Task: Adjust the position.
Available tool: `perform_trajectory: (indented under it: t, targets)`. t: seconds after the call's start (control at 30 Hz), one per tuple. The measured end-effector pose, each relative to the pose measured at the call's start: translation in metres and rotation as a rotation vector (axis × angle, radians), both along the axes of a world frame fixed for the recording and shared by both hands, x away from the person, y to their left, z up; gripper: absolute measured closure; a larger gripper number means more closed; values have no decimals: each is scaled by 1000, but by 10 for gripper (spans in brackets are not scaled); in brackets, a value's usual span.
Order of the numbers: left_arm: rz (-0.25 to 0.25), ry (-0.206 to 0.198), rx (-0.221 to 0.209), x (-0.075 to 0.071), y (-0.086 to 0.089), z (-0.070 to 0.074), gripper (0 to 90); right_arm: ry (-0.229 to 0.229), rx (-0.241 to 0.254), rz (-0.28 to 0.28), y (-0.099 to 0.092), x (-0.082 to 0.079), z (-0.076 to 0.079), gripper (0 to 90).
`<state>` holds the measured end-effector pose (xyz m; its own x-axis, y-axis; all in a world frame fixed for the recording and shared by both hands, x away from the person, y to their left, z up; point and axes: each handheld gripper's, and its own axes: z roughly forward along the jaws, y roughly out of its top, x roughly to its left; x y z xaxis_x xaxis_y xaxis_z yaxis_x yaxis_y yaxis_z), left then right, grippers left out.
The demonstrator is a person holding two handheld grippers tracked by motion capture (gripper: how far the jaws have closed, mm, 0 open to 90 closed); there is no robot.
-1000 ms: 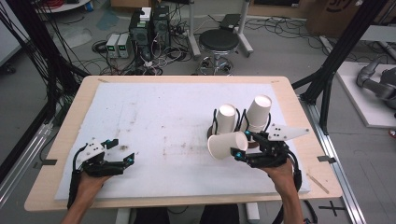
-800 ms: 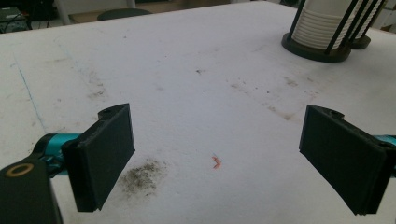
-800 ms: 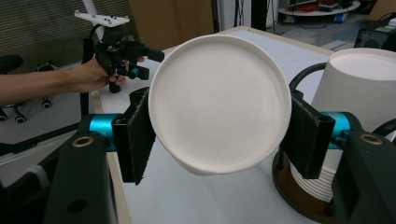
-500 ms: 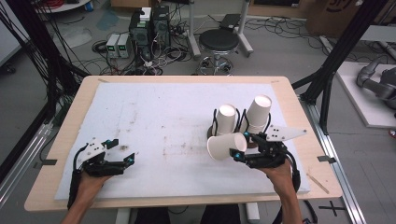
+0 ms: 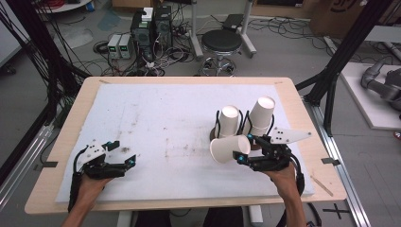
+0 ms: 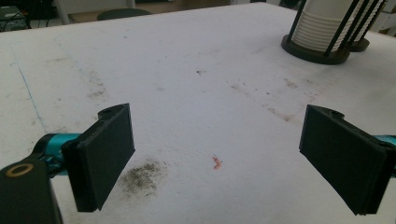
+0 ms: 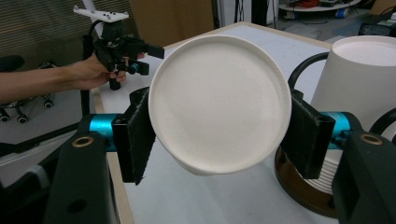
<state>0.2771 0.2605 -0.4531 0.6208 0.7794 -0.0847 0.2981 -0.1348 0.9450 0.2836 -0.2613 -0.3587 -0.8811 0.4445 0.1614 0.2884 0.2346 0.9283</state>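
The right tongs [image 5: 242, 156] squeeze a white paper cup [image 5: 229, 148] on its sides, lying sideways above the counter [image 5: 156, 113], just in front of two cup stacks [image 5: 246, 118] in black wire holders; the cup looks light, thin and easy to crush, so hold gently; the left tongs [image 5: 130, 162] are wide open, holding nothing.

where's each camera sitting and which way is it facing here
High view: above the person's edge of the table, looking forward and down; both forearms, left gripper and right gripper show.
Left gripper view: on the left gripper, looking across the table between its open jaws.
Right gripper view: on the right gripper, facing the base of the paper cup it clamps; the other hand shows.
Shared: the cup holders show in all three views.
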Motion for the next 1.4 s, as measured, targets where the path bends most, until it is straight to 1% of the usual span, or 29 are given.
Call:
perform_trajectory:
  t: [0.2,0.27,0.43,0.5,0.6,0.7,0.73,0.87,1.1,1.2,1.23,1.27,1.3,1.33,1.4]
  targets:
    - [-4,-1,-3,0,0,0,101,-5,1,4,1,1,2,342]
    - [-2,0,-8,0,0,0,101,2,0,8,2,1,2,342]
    - [-19,13,-25,1,2,1,94,3,-12,15,4,3,3,341]
    - [-29,1,-24,2,2,2,93,-4,-14,17,4,4,3,342]
    - [-47,-11,-44,4,1,9,92,-3,-13,22,5,6,5,342]
    - [-78,-31,-56,4,0,18,92,1,-17,26,6,7,6,342]
    - [-93,-35,-53,5,-1,21,91,1,-16,28,7,7,6,342]
    - [-137,-37,-49,8,-4,28,92,1,-19,34,8,9,6,342]
    - [-216,-10,-55,14,-9,38,92,2,-25,52,12,13,5,342]
    - [-254,-6,-54,15,-11,43,92,9,-26,60,15,15,4,342]
    - [-271,-8,-52,16,-12,45,91,12,-26,64,16,16,4,342]
    - [-301,2,-64,16,-13,47,92,6,-29,66,18,17,3,342]
    - [-327,10,-68,17,-15,48,92,13,-29,73,19,18,3,342]
    - [-338,3,-49,17,-17,50,92,6,-30,76,21,19,3,341]
    - [-347,2,-31,18,-20,53,92,8,-31,86,25,21,4,341]
